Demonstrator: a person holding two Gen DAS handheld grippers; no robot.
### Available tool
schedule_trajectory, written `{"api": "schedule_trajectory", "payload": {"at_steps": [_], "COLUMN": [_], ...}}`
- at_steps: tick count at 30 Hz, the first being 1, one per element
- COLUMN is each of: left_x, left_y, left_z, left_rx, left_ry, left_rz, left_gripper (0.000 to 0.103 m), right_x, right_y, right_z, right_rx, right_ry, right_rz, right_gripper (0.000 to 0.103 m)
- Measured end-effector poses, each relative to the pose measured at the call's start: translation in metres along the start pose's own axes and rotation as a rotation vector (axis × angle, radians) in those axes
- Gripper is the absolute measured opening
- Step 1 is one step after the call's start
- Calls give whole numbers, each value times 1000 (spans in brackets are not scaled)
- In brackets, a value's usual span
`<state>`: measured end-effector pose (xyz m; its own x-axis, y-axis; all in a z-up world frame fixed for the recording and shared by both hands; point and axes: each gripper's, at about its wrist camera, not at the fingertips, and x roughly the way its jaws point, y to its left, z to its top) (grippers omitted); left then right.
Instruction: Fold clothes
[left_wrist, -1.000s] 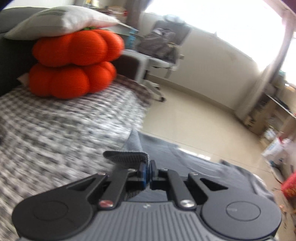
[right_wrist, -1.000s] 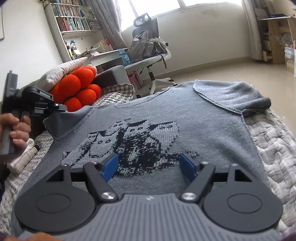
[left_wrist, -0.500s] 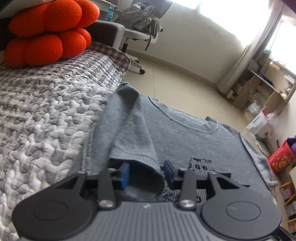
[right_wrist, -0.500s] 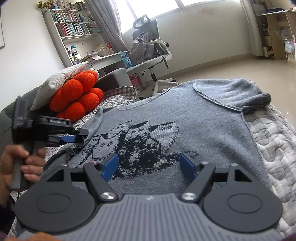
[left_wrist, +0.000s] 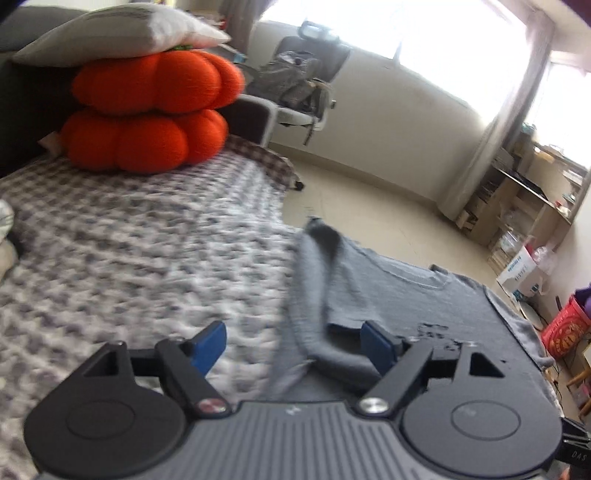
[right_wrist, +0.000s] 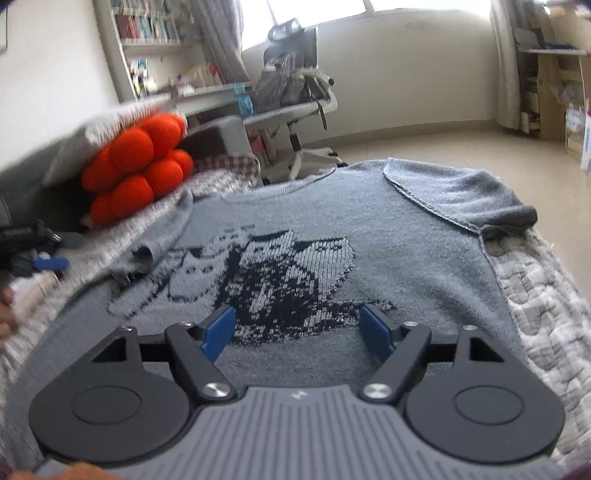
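Note:
A grey knitted sweater (right_wrist: 332, 229) with a dark cat pattern lies spread on the quilted bed. Its left sleeve (left_wrist: 317, 295) is folded inward onto the body (right_wrist: 155, 243). My left gripper (left_wrist: 293, 341) is at the sweater's left edge, jaws opening; the sleeve cuff lies loose between them, untouched by the blue pads (left_wrist: 375, 341). From the right wrist view, the left gripper (right_wrist: 48, 263) shows at the far left. My right gripper (right_wrist: 297, 328) hovers over the sweater's lower front, open, nothing in it. The right sleeve (right_wrist: 472, 199) lies folded at the far right.
A stack of orange cushions (left_wrist: 147, 114) under a white pillow (left_wrist: 122, 35) stands at the bed's head. The grey-white quilt (left_wrist: 129, 258) extends left of the sweater. An office chair (right_wrist: 295, 85) stands past the bed's edge, shelves (left_wrist: 524, 206) along the wall.
My left gripper carried the left sleeve inward onto the sweater, opened and let it go, then drew back to the left. The right gripper stayed in place, open.

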<state>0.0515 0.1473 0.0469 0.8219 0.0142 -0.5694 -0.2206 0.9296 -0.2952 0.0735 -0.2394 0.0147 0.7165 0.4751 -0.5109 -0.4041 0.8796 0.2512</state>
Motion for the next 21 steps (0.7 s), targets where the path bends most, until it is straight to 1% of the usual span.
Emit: {"api": "schedule_trajectory", "payload": {"at_steps": [3, 6, 9, 12, 16, 18, 21], "left_x": [-5, -6, -4, 0, 9, 10, 12], "left_y": [16, 20, 15, 6, 0, 0, -1], "left_z": [-4, -8, -13, -17, -21, -24, -28], "left_rx": [-19, -7, 20, 62, 101, 110, 130], "left_ry": [0, 14, 22, 39, 86, 91, 103], "left_rz": [24, 30, 23, 22, 20, 21, 33], "left_gripper": [81, 81, 81, 81, 81, 81, 81], "right_x": [4, 9, 20, 42, 80, 97, 117], "right_y": [12, 22, 39, 69, 110, 126, 141], "right_z": [8, 20, 35, 47, 49, 50, 66], "right_rx": [-13, 24, 5, -107, -282, -341, -356], "right_ry": [50, 75, 84, 103, 164, 177, 147], "right_rz": [-22, 61, 95, 98, 120, 116, 127], "right_gripper": [80, 80, 79, 79, 78, 75, 75]}}
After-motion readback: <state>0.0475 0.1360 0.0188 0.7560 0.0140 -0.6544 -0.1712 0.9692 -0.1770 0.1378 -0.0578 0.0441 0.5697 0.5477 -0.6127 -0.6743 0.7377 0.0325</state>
